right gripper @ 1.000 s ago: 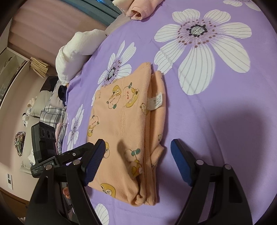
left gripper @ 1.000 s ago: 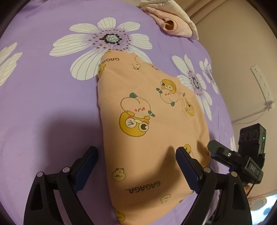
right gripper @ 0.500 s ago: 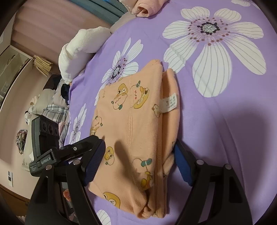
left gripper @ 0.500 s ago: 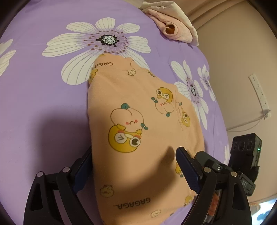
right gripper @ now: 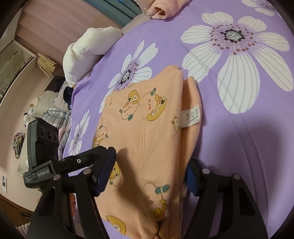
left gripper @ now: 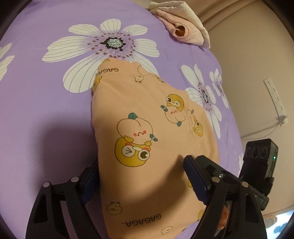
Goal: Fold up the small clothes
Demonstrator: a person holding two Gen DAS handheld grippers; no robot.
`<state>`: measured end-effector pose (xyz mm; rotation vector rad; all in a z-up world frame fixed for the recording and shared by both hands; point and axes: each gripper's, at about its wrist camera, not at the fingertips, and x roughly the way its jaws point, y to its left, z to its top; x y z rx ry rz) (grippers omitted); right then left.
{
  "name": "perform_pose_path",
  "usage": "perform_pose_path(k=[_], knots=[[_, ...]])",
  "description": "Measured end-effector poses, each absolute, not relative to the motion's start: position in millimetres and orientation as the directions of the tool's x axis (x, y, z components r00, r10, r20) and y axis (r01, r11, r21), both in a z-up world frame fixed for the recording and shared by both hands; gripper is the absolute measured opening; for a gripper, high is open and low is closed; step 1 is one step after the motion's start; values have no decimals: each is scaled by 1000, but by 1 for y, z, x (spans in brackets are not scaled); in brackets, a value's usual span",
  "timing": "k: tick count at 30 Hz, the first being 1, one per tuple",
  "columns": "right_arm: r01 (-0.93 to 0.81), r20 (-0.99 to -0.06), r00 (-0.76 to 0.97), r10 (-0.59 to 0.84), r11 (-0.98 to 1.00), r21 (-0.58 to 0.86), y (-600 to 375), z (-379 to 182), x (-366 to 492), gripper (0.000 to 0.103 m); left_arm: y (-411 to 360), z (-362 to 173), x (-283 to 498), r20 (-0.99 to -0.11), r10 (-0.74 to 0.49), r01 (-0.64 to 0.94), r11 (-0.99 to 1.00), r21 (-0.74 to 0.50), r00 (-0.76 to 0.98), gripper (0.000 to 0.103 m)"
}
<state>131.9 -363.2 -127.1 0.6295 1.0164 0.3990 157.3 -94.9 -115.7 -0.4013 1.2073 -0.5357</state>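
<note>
A folded peach garment (left gripper: pixel 147 139) with yellow cartoon prints lies on the purple flowered bedsheet (left gripper: pixel 46 119). It also shows in the right wrist view (right gripper: pixel 147 132), with a white care label (right gripper: pixel 191 117) on its right fold. My left gripper (left gripper: pixel 141 176) is open, its fingers straddling the garment's near end, the left finger partly under the edge. My right gripper (right gripper: pixel 152 172) is open and straddles the opposite end, its right finger tucked under the fold. Each gripper shows in the other's view.
A rolled pink garment (left gripper: pixel 183 31) lies at the far edge of the bed, also in the right wrist view (right gripper: pixel 161 9). A white fluffy pillow (right gripper: pixel 86 51) sits at the bed's left side. A wall with a power strip (left gripper: pixel 275 103) is to the right.
Both grippers have moved forward onto the garment, so their open fingers now straddle its two ends. The garment has stayed folded in place.
</note>
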Motion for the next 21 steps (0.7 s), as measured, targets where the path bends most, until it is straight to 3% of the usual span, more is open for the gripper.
perform_pose_path(k=[21], knots=[[-44,-689,507,518,814,579,-346,-116,128,28,-87,-113,155,-808,-517,124,855,-503,284,38]])
